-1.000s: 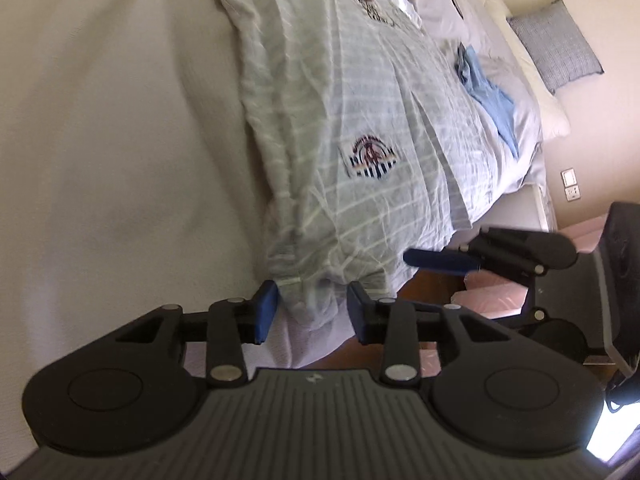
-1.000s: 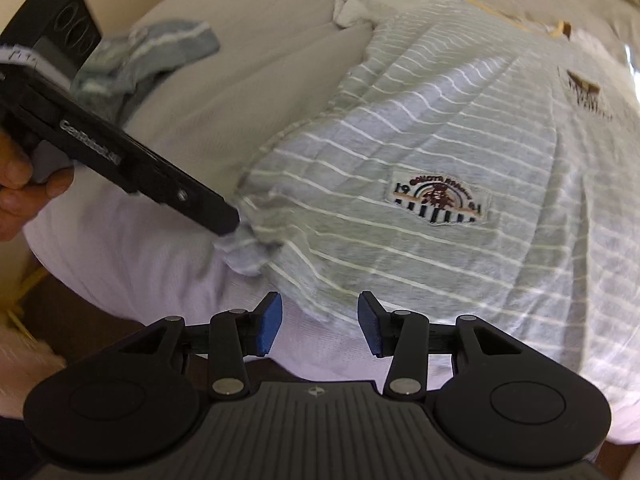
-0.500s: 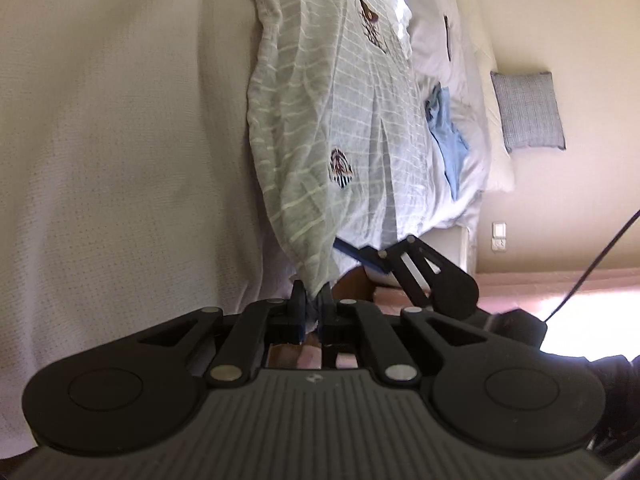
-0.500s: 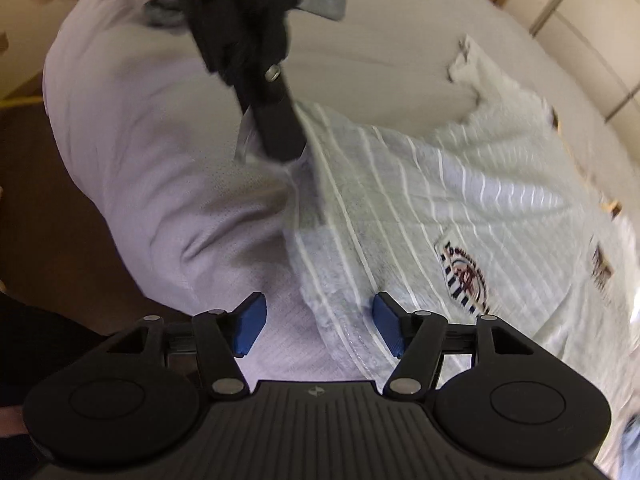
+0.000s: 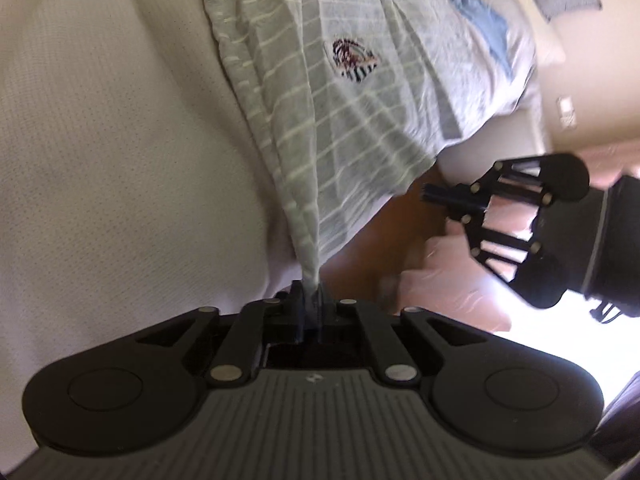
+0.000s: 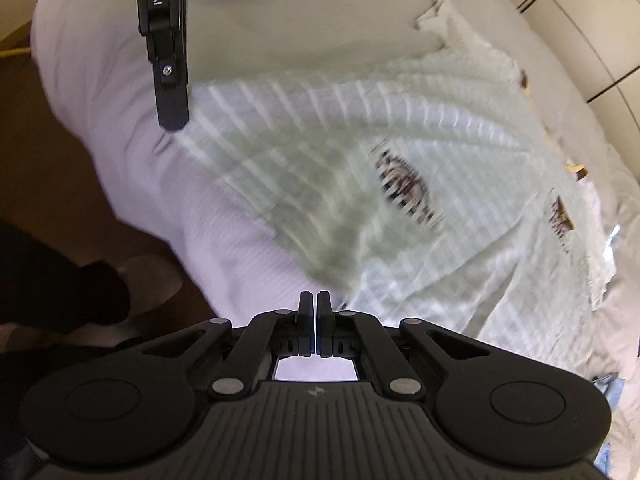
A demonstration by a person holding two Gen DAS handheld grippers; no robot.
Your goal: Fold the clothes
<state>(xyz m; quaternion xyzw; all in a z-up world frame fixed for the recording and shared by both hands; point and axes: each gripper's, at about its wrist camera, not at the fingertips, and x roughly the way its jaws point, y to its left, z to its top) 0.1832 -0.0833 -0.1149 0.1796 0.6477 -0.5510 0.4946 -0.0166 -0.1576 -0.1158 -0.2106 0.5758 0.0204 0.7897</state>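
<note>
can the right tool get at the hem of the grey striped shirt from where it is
Probably yes. The right tool, shut on nothing, sits just off the grey striped shirt hem at the bed edge, nothing between; it must open first.

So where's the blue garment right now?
In the left wrist view the blue garment lies crumpled at the upper right, on the bed just beyond the far edge of the striped shirt.
</note>
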